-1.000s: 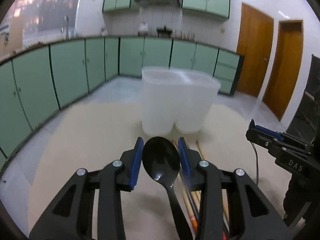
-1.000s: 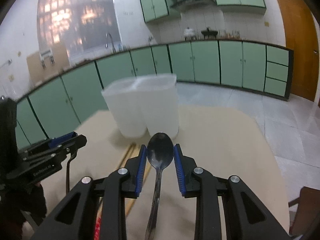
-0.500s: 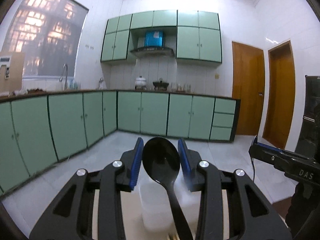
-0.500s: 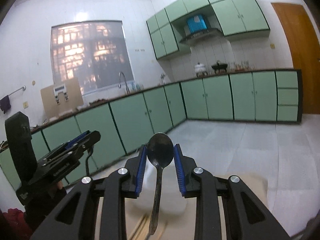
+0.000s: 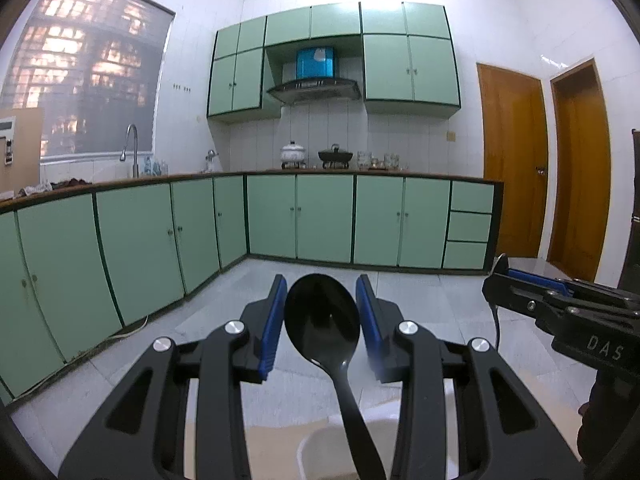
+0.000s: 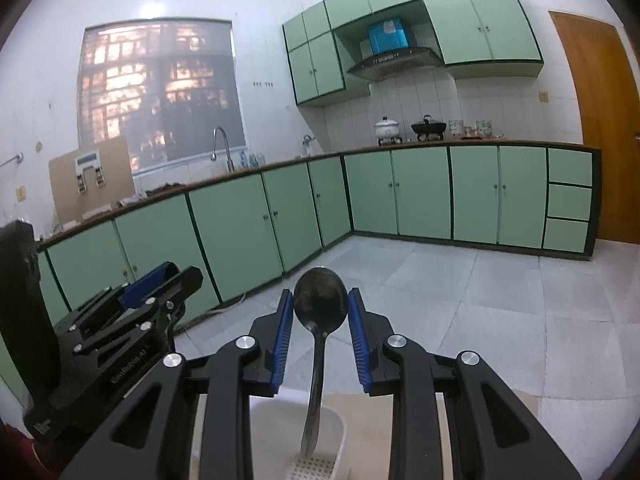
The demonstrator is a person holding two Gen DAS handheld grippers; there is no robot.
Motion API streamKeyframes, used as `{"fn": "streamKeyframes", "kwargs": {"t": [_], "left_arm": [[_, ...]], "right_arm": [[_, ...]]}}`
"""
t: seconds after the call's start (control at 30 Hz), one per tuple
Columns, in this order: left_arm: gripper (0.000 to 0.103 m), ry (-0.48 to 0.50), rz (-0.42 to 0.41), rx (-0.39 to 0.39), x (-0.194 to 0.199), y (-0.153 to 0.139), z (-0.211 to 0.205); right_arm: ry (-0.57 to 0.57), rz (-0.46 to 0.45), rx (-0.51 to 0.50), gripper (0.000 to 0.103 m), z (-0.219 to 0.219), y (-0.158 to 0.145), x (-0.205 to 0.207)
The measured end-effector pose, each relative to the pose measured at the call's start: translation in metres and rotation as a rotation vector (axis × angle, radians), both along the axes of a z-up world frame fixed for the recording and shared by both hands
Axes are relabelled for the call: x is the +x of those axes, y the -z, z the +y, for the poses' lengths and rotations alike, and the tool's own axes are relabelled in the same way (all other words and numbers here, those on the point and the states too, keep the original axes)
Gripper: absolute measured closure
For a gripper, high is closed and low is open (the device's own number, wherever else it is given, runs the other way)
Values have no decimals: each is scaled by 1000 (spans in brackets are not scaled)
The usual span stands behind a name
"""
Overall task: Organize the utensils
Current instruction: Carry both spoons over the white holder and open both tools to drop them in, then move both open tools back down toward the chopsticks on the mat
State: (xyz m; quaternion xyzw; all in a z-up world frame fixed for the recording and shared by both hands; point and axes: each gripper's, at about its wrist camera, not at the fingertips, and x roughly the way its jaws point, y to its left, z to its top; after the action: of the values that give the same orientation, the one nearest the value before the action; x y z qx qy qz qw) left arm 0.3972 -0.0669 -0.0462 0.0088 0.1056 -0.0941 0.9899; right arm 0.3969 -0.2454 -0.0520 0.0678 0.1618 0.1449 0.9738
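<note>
The black spoon (image 5: 322, 316) sits bowl-up between the blue pads of the left gripper (image 5: 322, 312), clamped by the bowl's edges so its handle hangs down and toward the camera. Held that way, the handle end can go first into the white utensil holder (image 5: 316, 448), whose rim shows just below this gripper. The metal spoon (image 6: 320, 300) is gripped the same way in the right gripper (image 6: 320, 316), pads pressing on either side of its bowl. Its handle drops straight down over a compartment of the holder (image 6: 336, 432), above the perforated floor (image 6: 312, 468) visible inside. This looks like the carry-and-lower stage: both spoons are poised above the holder and neither is released yet.

Each gripper shows in the other's view, close alongside: the right one at the right edge of the left view, the left one low at the left of the right view. That closeness is the main thing in the way, so the two descents could crowd each other over one small holder. A sliver of tan table (image 6: 480, 400) shows below the right gripper. Well ahead of both lie the tiled floor (image 5: 420, 292) and green cabinets (image 5: 320, 220), clear of the work.
</note>
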Motion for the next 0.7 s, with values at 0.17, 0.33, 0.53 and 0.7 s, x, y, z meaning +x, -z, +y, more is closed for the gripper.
{"fn": "streamKeyframes", "kwargs": {"t": [0.17,0.33,0.53,0.7], "left_arm": [[61,8,28,-1,-7,8,11],[57,2,42,-7,-23,3,19],[40,-33,60,10,-68,-7,33],[21,-29,150,17,-130,7,43]], "right_arm": [[-23,45,-8,75,2,17,-3],[-12,69,-15,70,-2,21,-16],[47,97,-39,40,-17,17,-60],[59,148,-72,11,-19,28,-113]]}}
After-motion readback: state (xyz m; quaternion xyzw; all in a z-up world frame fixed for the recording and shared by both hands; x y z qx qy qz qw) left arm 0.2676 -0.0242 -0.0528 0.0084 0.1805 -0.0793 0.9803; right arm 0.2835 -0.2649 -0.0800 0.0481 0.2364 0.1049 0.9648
